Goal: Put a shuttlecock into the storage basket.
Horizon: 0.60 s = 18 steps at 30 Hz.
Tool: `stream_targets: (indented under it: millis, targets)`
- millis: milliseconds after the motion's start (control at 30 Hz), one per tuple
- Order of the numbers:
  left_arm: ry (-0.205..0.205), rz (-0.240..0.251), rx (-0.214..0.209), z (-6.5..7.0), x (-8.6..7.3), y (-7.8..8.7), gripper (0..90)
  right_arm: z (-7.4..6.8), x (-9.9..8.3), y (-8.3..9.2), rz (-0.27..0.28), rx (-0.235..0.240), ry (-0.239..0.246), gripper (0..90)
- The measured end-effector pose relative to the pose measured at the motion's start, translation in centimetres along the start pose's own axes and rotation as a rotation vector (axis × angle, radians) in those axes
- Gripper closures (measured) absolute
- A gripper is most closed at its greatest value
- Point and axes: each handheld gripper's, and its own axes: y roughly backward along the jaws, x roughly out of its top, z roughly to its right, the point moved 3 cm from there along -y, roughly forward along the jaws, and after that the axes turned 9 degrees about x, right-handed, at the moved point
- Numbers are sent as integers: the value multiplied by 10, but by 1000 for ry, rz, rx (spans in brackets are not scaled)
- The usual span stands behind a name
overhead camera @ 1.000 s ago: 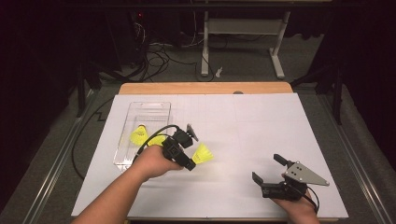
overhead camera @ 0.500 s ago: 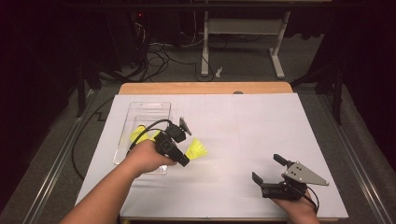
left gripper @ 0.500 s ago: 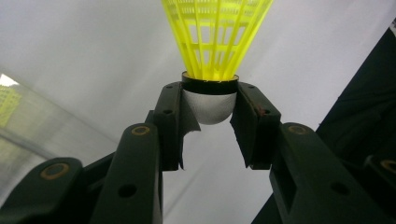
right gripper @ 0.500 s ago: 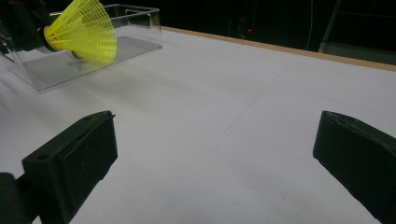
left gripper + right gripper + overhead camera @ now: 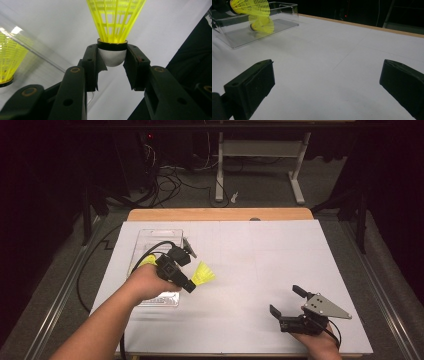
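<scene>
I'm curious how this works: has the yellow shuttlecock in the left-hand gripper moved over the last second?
Yes. The shuttlecock, clamped in the left gripper, has moved left toward the clear tray.

My work table (image 5: pixel 220 214) (wooden edge showing along the far side) carries a white sheet (image 5: pixel 260 270) that covers nearly all of its top. On that sheet, toward its far-left corner, sits a clear plastic tray (image 5: pixel 160 236), long side running away from me. Inside the tray lies a yellow shuttlecock (image 5: pixel 262 25). To the right of the tray the sheet shows faint pencil lines.
</scene>
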Motion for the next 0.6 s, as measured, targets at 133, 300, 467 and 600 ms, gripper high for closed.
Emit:
stream_targets:
  millis: [133, 300, 467, 600]
  targets:
    - [5, 0, -6, -3, -2, 4, 653, 0, 0, 0, 0, 0, -1, 6]
    - [7, -6, -1, -5, -5, 7, 653, 0, 0, 0, 0, 1, -1, 6]
    - [13, -6, 5, -8, -9, 10, 653, 0, 0, 0, -1, 1, 1, 6]
    - [22, -4, 12, -11, -12, 13, 653, 0, 0, 0, -3, 1, 0, 6]
